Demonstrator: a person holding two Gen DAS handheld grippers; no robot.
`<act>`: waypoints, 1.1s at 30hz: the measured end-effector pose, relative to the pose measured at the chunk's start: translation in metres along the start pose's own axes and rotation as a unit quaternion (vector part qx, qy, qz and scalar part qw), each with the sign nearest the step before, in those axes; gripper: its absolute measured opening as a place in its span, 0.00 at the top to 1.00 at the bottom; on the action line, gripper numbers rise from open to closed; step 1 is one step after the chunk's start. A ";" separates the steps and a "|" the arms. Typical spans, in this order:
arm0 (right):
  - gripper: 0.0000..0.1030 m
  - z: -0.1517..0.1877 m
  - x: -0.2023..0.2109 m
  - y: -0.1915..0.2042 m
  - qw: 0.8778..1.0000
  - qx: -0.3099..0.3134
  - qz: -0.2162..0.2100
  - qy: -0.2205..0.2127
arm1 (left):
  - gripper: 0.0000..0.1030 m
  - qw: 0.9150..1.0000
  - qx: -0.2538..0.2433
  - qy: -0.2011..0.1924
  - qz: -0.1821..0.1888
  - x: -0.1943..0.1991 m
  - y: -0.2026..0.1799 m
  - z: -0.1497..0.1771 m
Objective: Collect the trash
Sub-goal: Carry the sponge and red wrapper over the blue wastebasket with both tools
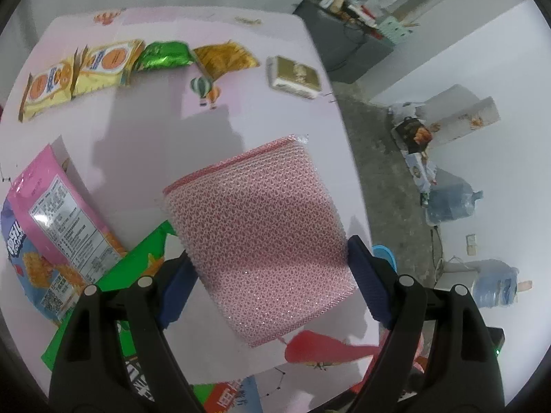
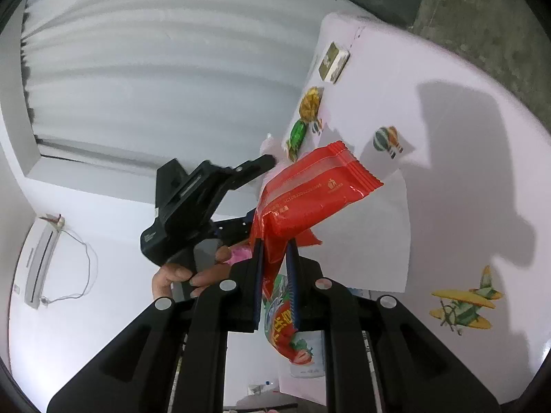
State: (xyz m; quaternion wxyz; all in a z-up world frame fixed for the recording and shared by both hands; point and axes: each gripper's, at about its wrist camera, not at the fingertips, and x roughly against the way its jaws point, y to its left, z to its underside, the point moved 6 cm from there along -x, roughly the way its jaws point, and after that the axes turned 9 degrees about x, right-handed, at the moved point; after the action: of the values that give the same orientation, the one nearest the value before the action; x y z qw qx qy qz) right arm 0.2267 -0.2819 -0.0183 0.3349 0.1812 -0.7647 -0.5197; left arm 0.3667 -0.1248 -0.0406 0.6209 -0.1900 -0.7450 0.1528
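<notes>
A pink mesh scouring pad (image 1: 261, 241) hangs tilted above the pink table (image 1: 155, 127), and my left gripper (image 1: 270, 254) is shut on it, jaws wide, blue pads pressing both its sides. My right gripper (image 2: 275, 246) is shut on a red snack wrapper (image 2: 310, 192), which sticks out above the table (image 2: 465, 189). That red wrapper (image 1: 320, 347) shows low in the left wrist view. In the right wrist view the left gripper's black body (image 2: 193, 206) sits in a person's hand (image 2: 179, 275).
Along the table's far side lie yellow snack packs (image 1: 79, 69), a green wrapper (image 1: 162, 55), a gold wrapper (image 1: 224, 56) and a small gold box (image 1: 296, 75). Pink (image 1: 65, 206), blue and green bags (image 1: 137, 268) lie at the near left. Water jugs (image 1: 447, 203) stand on the floor to the right.
</notes>
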 end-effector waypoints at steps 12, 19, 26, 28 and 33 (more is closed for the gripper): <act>0.87 -0.006 0.058 -0.015 0.998 -0.014 0.003 -0.056 | 0.23 0.999 -0.053 -0.003 0.015 0.007 -0.056 0.023; 0.87 -0.009 0.088 -0.025 0.996 -0.019 0.009 -0.091 | 0.23 0.997 -0.079 0.006 0.022 0.000 -0.092 0.041; 0.87 -0.004 0.124 -0.036 0.991 -0.032 0.012 -0.127 | 0.23 0.994 -0.098 0.022 0.029 -0.016 -0.127 0.063; 0.87 -0.002 0.136 -0.041 0.990 -0.035 0.015 -0.139 | 0.23 0.994 -0.105 0.027 0.030 -0.022 -0.138 0.070; 0.87 0.002 0.168 -0.052 0.984 -0.045 0.021 -0.168 | 0.23 0.990 -0.128 0.040 0.036 -0.038 -0.170 0.089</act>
State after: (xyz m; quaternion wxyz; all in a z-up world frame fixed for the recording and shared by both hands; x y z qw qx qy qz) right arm 0.1019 -0.4060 -0.0120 0.2203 0.0596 -0.7899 -0.5692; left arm 0.2690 -0.2919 -0.0108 0.6147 -0.3009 -0.7256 0.0709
